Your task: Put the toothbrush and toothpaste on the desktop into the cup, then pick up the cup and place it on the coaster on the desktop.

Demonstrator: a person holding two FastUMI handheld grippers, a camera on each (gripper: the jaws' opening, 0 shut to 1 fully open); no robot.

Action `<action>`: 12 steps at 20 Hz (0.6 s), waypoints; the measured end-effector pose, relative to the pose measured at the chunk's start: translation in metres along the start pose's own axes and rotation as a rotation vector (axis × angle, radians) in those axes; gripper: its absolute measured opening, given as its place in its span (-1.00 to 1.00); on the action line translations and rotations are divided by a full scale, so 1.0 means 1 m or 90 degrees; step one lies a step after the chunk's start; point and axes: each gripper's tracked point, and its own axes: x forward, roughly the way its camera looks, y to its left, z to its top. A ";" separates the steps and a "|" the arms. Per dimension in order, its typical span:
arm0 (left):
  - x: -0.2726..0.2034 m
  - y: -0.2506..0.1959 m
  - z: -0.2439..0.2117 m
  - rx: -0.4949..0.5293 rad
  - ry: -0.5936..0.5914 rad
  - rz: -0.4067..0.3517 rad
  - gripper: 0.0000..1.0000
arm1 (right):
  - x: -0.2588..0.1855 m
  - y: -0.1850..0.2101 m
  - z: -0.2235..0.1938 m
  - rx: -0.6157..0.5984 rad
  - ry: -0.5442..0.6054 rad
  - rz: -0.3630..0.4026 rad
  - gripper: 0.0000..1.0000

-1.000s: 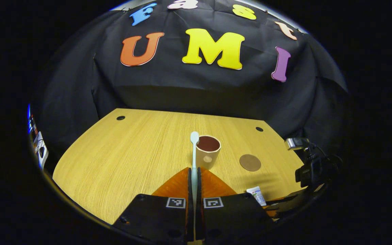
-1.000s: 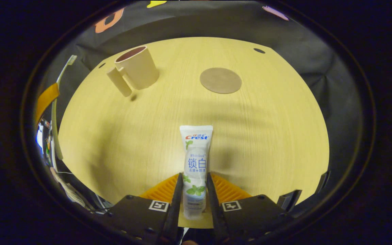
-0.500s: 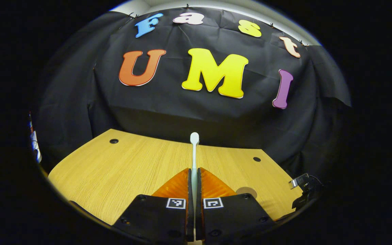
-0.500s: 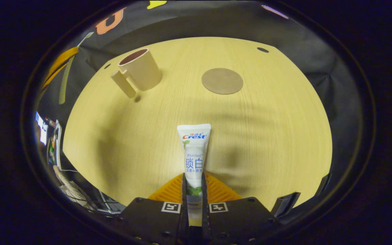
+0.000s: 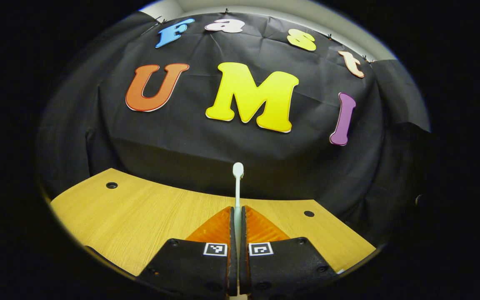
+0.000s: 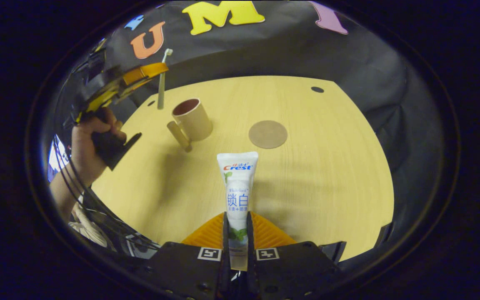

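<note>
Now the left gripper view differs from the picture one second ago: then the cup, the coaster and the toothpaste were in the lower part of the frame, and now the wooden desktop (image 5: 148, 216) is a narrower band at the bottom under the black cloth wall (image 5: 240, 141). The left gripper (image 5: 237, 216) pinches the toothbrush (image 5: 237, 183) between its two fingers, pressed together on the handle; the brush head stands at the centre of the frame, before the cloth.

In the right gripper view the desktop (image 6: 327, 166) has moved lower in the frame than half a second ago, and more of the cloth wall shows at the top. The left gripper (image 6: 148, 73) is now at the upper left with a hand (image 6: 92, 141) gripping its handle; before, the hand was not visible. The toothbrush (image 6: 163, 79) hangs almost upright in that gripper, its lower end above the desktop just left of the cup (image 6: 192, 118).

The cup stands upright in the upper centre-left, its handle pointing toward the lower left. The round coaster (image 6: 268, 134) lies flat to the right of the cup, apart from it. Two dark holes are near the far edge of the desktop.

The right gripper (image 6: 237, 225) at the bottom centre clamps the toothpaste (image 6: 237, 179) by its lower part, both fingers pressing its sides. The tube points up in the frame, its flat end below the coaster and the cup.
</note>
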 end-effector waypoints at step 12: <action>0.023 0.006 -0.030 -0.032 0.040 0.013 -0.78 | -0.012 0.009 0.013 -0.010 -0.031 0.052 -0.70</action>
